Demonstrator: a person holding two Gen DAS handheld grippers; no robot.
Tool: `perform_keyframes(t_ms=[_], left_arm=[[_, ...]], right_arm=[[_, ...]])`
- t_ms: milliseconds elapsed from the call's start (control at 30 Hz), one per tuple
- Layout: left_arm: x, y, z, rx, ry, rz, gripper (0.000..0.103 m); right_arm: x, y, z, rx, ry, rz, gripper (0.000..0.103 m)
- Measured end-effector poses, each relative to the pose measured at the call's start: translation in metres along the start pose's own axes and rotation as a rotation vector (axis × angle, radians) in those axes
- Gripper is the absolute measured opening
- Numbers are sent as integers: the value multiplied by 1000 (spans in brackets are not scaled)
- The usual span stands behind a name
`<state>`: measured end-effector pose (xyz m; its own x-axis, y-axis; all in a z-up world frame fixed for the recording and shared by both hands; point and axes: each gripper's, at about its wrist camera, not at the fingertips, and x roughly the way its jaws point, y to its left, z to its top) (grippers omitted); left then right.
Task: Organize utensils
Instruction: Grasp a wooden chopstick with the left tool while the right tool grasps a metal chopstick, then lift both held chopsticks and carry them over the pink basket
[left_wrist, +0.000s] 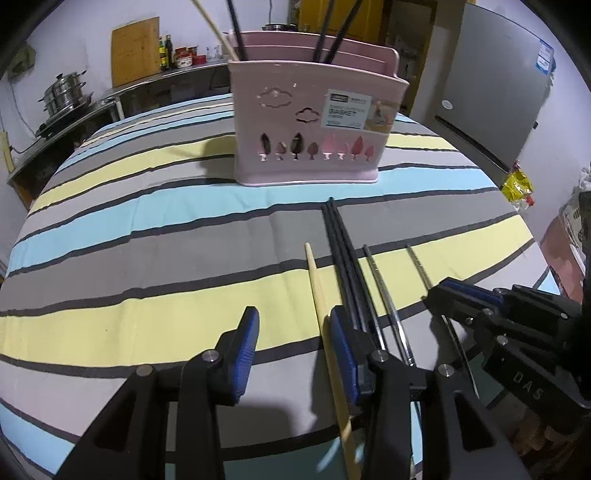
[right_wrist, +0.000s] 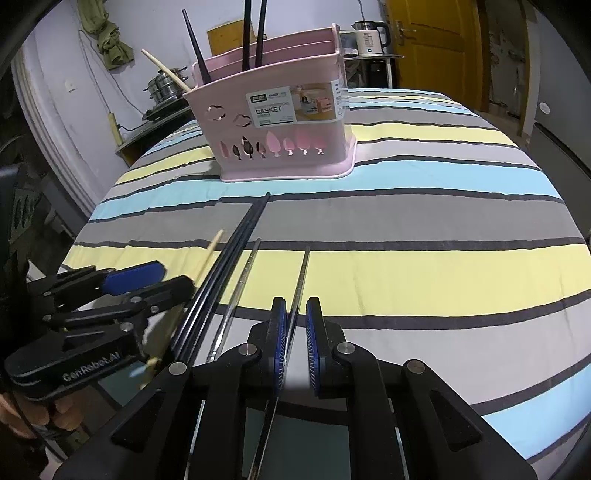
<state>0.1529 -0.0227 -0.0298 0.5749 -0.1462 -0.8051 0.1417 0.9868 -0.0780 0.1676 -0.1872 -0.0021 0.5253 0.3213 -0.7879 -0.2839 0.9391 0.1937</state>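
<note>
A pink utensil basket (left_wrist: 310, 125) (right_wrist: 277, 125) stands on the striped table and holds several black chopsticks and a wooden one. On the cloth lie a wooden chopstick (left_wrist: 321, 314) (right_wrist: 210, 251), a pair of black chopsticks (left_wrist: 343, 258) (right_wrist: 236, 243) and two metal chopsticks (left_wrist: 384, 291) (right_wrist: 240, 284). My left gripper (left_wrist: 293, 350) is open, with the wooden chopstick between its fingers against the right pad (left_wrist: 343, 354). My right gripper (right_wrist: 295, 343) is partly open around the right metal chopstick (right_wrist: 301, 280), which touches the left pad (right_wrist: 279, 332).
The table wears a striped cloth (left_wrist: 147, 258) and its near edge lies just under both grippers. A fridge (left_wrist: 495, 92) stands to the right, a counter with steel pots (left_wrist: 66, 92) to the left. A yellow door (right_wrist: 436, 48) and a kettle (right_wrist: 369, 37) are behind.
</note>
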Motion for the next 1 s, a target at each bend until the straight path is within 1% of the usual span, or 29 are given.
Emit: perform_keyframes(t_ms=[133, 367, 467, 533, 633, 667, 733, 767, 800, 867, 933, 1000], left_arm=[[-1, 8, 2, -21, -1, 23, 41], [14, 8, 21, -2, 47, 2, 41], [22, 5, 32, 40, 74, -10, 41], [26, -1, 36, 81, 82, 3, 41], [30, -7, 40, 118, 85, 12, 39], [31, -8, 41, 124, 86, 10, 36], [32, -10, 45, 132, 91, 2, 26], [32, -10, 45, 134, 93, -1, 17], [32, -10, 46, 132, 95, -1, 11], [30, -6, 48, 114, 98, -18, 6], [26, -1, 49, 92, 93, -41, 6], [20, 1, 51, 79, 80, -46, 6]], right_arm=[[0, -2, 1, 9, 2, -4, 11], [11, -2, 17, 6, 25, -26, 11], [16, -2, 23, 8, 37, -29, 11], [20, 0, 27, 4, 44, -38, 11], [23, 3, 30, -10, 49, -59, 7], [23, 3, 31, -14, 52, -62, 6], [24, 3, 33, -19, 56, -61, 5], [24, 2, 33, -18, 60, -59, 4], [24, 1, 34, -15, 63, -54, 4], [21, -1, 37, -6, 59, -41, 4], [16, 0, 41, -2, 42, -36, 4], [11, 0, 44, 2, 28, -26, 4]])
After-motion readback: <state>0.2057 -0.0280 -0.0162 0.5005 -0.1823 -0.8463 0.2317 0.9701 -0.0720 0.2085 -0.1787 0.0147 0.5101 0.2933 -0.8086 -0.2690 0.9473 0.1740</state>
